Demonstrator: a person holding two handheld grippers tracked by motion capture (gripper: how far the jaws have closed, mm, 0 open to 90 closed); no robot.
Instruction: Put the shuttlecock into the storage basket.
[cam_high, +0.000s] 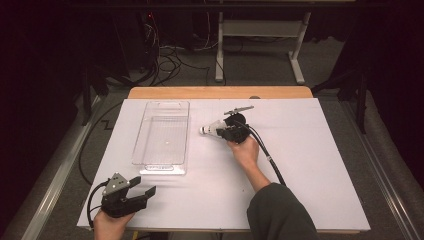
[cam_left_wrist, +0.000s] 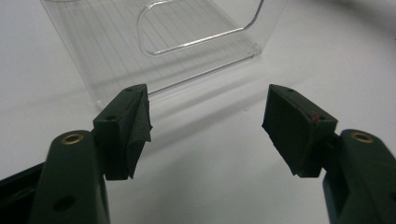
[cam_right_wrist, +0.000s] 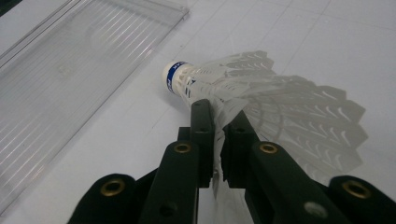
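Note:
A white shuttlecock (cam_right_wrist: 261, 93) with a blue-banded cork tip lies on its side on the white table, tip pointing toward the clear tray. My right gripper (cam_right_wrist: 219, 116) is shut on the edge of its feather skirt, the two black jaws pinching the feathers. From above, the shuttlecock (cam_high: 211, 128) pokes out to the left of that right gripper (cam_high: 222, 132), near the table's middle. My left gripper (cam_high: 146, 187) rests at the front left, jaws wide apart and holding nothing. Along its own jaws, the left gripper (cam_left_wrist: 205, 123) faces the near end of the tray.
A clear plastic tray (cam_high: 140, 150) with handle cut-outs lies lengthwise left of centre, nothing inside; its near end wall (cam_left_wrist: 112, 51) stands just ahead of the left jaws. Black cables trail from both grippers. The white table (cam_high: 310, 165) ends in a wooden strip at the back.

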